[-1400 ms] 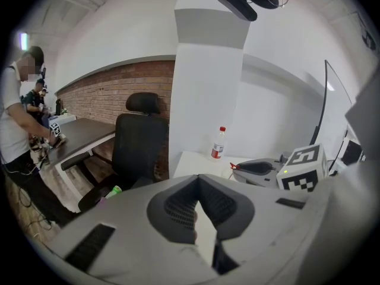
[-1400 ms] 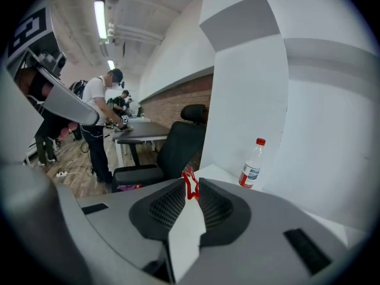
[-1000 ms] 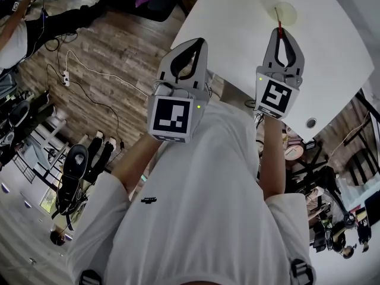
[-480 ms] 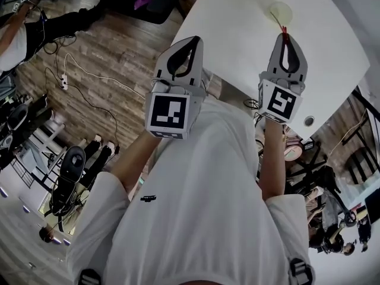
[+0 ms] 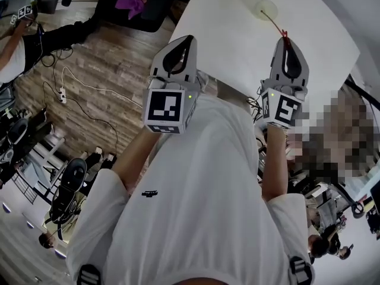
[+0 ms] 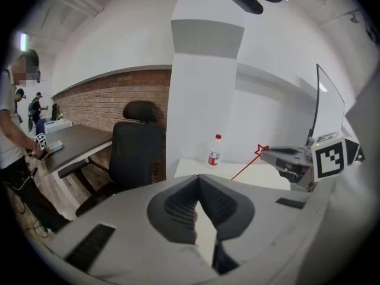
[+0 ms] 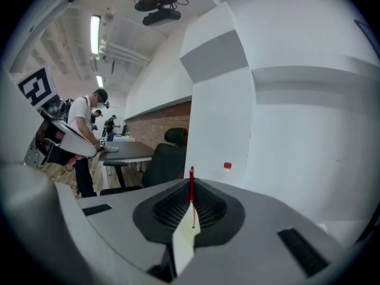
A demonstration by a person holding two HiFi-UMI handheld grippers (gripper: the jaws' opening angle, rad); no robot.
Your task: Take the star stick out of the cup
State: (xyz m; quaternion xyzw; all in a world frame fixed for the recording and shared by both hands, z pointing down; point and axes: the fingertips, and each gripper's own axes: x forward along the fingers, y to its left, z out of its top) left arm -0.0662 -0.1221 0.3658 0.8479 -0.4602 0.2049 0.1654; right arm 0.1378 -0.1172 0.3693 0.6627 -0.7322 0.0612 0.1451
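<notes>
A thin red star stick (image 5: 274,22) slants from the pale cup (image 5: 266,9) on the white table (image 5: 231,34) up to my right gripper (image 5: 285,39). That gripper is shut on the stick's star end. The right gripper view shows the stick (image 7: 191,186) pinched upright between the pads. From the left gripper view, the red star (image 6: 260,151) pokes out at the right gripper's tip (image 6: 265,154). The shaft runs down-left behind my own jaws, and the cup is hidden there. I cannot tell whether the stick's lower end is still inside the cup. My left gripper (image 5: 187,40) hangs shut and empty at the table's near edge.
A water bottle (image 6: 214,150) with a red cap stands at the table's far side, by a white pillar. A black office chair (image 6: 139,141) is to the table's left. Cables (image 5: 89,88) lie on the wood floor. People stand by a dark desk (image 7: 122,151).
My right gripper has drawn back from the cup with the stick, so more of the red shaft shows. The left gripper has barely moved.
</notes>
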